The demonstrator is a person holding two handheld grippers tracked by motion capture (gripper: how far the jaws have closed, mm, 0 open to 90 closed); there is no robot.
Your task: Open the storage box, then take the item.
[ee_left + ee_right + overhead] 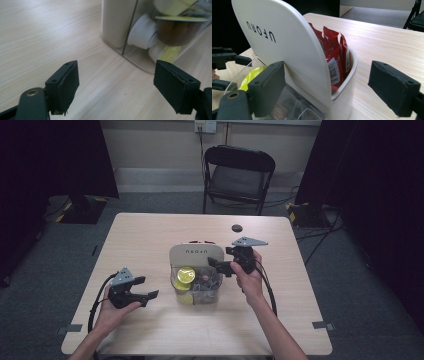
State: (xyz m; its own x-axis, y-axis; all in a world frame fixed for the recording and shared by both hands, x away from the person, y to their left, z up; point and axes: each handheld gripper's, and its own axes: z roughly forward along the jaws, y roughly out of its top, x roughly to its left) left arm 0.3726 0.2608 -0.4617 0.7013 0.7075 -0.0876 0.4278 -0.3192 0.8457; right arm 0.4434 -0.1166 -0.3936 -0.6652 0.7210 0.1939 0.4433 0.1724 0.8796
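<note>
A cream organiser [195,254] marked UFORU stands mid-table. Its clear front bin holds several coffee capsules, one with a yellow lid [186,274]; red packets [202,241] stand in the back pocket. My left gripper [147,288] hovers left of it, open, with bare tabletop between its jaws [117,85]; the bin wall [113,22] and a white capsule [143,32] lie just ahead. My right gripper [219,265] is at the organiser's right side, open. Its jaws [332,90] straddle the cream panel [274,37] and the red packets [334,50], with a gap at the right jaw.
A small dark round thing [236,228] lies on the table behind the organiser. A black folding chair [239,172] stands beyond the far edge. Grey tape marks [74,327] sit near the table's front corners. Dark curtains hang at both sides.
</note>
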